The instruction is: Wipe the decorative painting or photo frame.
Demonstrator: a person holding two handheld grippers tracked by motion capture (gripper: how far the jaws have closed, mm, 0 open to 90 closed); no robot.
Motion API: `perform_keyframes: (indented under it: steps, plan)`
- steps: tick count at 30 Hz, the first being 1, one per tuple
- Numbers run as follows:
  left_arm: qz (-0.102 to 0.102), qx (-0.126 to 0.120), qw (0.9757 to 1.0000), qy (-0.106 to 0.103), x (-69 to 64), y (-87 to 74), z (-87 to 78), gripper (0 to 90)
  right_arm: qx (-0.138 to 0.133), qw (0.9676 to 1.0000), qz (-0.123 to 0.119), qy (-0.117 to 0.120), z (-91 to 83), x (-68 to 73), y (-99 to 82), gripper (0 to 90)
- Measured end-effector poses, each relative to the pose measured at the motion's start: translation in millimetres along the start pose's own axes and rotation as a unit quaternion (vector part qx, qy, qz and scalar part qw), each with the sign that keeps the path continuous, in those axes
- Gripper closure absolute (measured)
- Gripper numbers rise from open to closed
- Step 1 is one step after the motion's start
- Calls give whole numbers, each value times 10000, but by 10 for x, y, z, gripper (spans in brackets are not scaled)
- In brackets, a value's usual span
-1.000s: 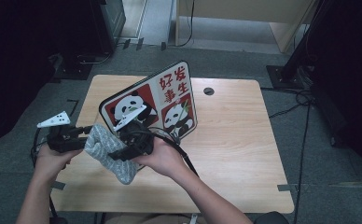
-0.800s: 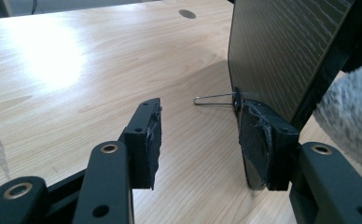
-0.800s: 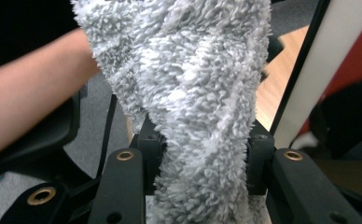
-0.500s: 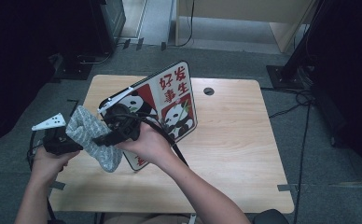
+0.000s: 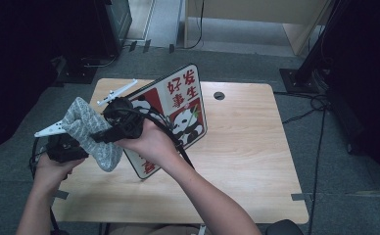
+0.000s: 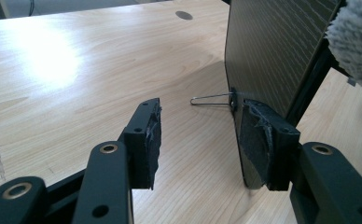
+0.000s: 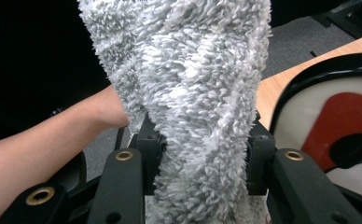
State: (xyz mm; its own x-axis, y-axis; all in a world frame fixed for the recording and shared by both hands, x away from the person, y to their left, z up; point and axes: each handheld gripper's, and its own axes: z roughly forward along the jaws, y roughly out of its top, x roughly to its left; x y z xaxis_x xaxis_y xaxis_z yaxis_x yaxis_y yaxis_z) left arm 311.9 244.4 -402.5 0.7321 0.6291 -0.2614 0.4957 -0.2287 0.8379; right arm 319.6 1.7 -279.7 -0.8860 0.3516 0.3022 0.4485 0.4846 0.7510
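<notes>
While the right gripper (image 7: 200,154) clamps a fluffy grey towel (image 7: 193,84) (bunched, shaggy pile), left gripper (image 6: 200,140) half-open beside the rigid panda board's (image 5: 178,117) dark edge, pale wood-grain table (image 5: 247,147) centre frame.

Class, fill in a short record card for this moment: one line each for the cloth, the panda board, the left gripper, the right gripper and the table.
Cloth: grey fluffy cloth, bunched, off the table
Panda board: board with pandas and red characters, propped tilted, dark wood-grain back with a wire stand
Left gripper: left gripper, jaws parted at the board's lower edge; grip cannot be told
Right gripper: right gripper, shut on the cloth
Table: light wood table, with a round hole near the far edge
</notes>
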Motion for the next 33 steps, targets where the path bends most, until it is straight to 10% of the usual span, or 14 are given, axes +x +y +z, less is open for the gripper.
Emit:
perform_keyframes:
  steps: [33]
  plan:
    - [25, -62, 10000, -46, 13, -8, 12, 484, 211, 9993, 305, 80, 80, -132, -242, 606]
